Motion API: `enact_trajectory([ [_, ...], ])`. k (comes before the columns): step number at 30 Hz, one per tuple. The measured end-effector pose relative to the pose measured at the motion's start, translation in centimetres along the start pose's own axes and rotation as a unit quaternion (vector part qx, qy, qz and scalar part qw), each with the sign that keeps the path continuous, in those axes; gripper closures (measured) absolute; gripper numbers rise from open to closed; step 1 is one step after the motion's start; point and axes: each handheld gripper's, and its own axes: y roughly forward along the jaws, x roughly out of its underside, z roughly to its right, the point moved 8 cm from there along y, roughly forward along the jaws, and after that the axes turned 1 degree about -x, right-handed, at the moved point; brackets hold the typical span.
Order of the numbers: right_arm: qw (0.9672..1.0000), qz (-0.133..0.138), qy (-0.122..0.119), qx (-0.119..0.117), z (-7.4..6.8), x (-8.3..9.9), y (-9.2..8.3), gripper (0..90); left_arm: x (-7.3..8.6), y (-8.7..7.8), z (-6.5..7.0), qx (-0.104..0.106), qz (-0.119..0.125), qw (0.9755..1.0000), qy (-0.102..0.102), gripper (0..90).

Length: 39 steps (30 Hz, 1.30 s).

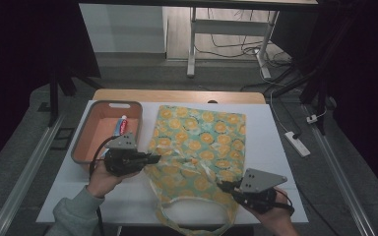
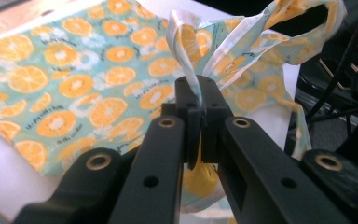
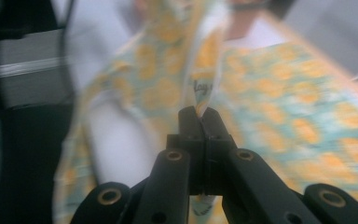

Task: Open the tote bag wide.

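Both grippers, left (image 1: 153,158) and right (image 1: 225,187), are clamping the orange-print bag (image 1: 202,142) at its mouth edge. The mouth is barely parting; the toothpaste (image 1: 121,126) is lying in the tray (image 1: 84,136), unpacked

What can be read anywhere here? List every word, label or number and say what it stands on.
No text can be quoted in full.
Tote bag: small dark script beside the orange slices, too small to read.
Bag edge above the right gripper: a fragment like "lay", blurred and unsure.
Tube in the bin: its label is too small to read.
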Motion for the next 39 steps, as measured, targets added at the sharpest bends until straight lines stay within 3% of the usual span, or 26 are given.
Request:
enact_trajectory([
  [2, 0.9996, 0.013, 0.018, 0.018, 1.9, -0.5, 0.0, 89.1, -0.2, 0.1, -0.2, -0.007, -0.001, 1.0, 0.0, 88.2],
  [3, 0.9991, 0.017, 0.028, 0.027, 3.0, -0.6, 0.2, 89.1, -0.3, 0.6, -0.8, -0.02, -0.006, 0.9998, -0.001, 88.2],
  [6, 0.9973, 0.013, 0.058, 0.043, 6.5, -0.1, 1.5, 89.0, -0.2, 1.4, -1.4, -0.03, -0.017, 0.9994, -0.008, 88.1],
  [9, 0.9939, 0.009, 0.102, 0.042, 9.4, 1.1, 3.2, 89.0, -0.1, 2.3, -1.8, -0.043, -0.028, 0.9987, -0.007, 88.1],
  [12, 0.9901, -0.006, 0.134, 0.041, 11.3, 2.8, 5.1, 89.0, 0.0, 3.5, -2.3, -0.054, -0.042, 0.9976, -0.01, 88.1],
  [15, 0.9872, -0.029, 0.151, 0.042, 12.4, 4.7, 6.7, 89.0, 0.1, 4.4, -2.8, -0.064, -0.053, 0.9965, -0.009, 88.0],
  [16, 0.9863, -0.036, 0.155, 0.042, 12.6, 5.2, 7.1, 88.9, 0.3, 5.4, -3.0, -0.069, -0.063, 0.9956, -0.01, 88.0],
  [19, 0.9838, -0.058, 0.163, 0.046, 13.1, 6.7, 7.9, 88.8, 0.5, 6.3, -3.3, -0.073, -0.073, 0.9946, -0.01, 87.9],
  [22, 0.9795, -0.077, 0.181, 0.043, 13.3, 8.4, 8.7, 88.5, 0.7, 8.0, -3.5, -0.072, -0.085, 0.9936, -0.019, 87.6],
  [26, 0.975, -0.105, 0.194, 0.029, 13.1, 10.6, 9.9, 88.2, 1.0, 8.8, -3.5, -0.074, -0.098, 0.9923, -0.015, 87.4],
  [29, 0.9738, -0.121, 0.191, 0.022, 12.7, 11.2, 10.5, 86.2, 1.3, 9.0, -3.3, -0.071, -0.104, 0.9919, -0.013, 87.1],
  [32, 0.9767, -0.12, 0.175, 0.033, 12.4, 10.4, 10.0, 69.5, 1.2, 8.9, -3.3, -0.065, -0.099, 0.9928, -0.018, 87.1],
  [34, 0.9808, -0.096, 0.166, 0.037, 12.1, 8.7, 9.0, 58.2, 1.3, 8.8, -3.5, -0.064, -0.098, 0.9929, -0.02, 87.0],
  [37, 0.987, -0.044, 0.153, 0.018, 10.9, 5.4, 7.2, 50.7, 1.4, 8.8, -3.6, -0.063, -0.096, 0.9931, -0.025, 86.7],
  [39, 0.9905, -0.027, 0.135, -0.006, 9.4, 3.5, 6.5, 46.9, 1.4, 8.8, -3.6, -0.062, -0.096, 0.9931, -0.024, 86.7],
])
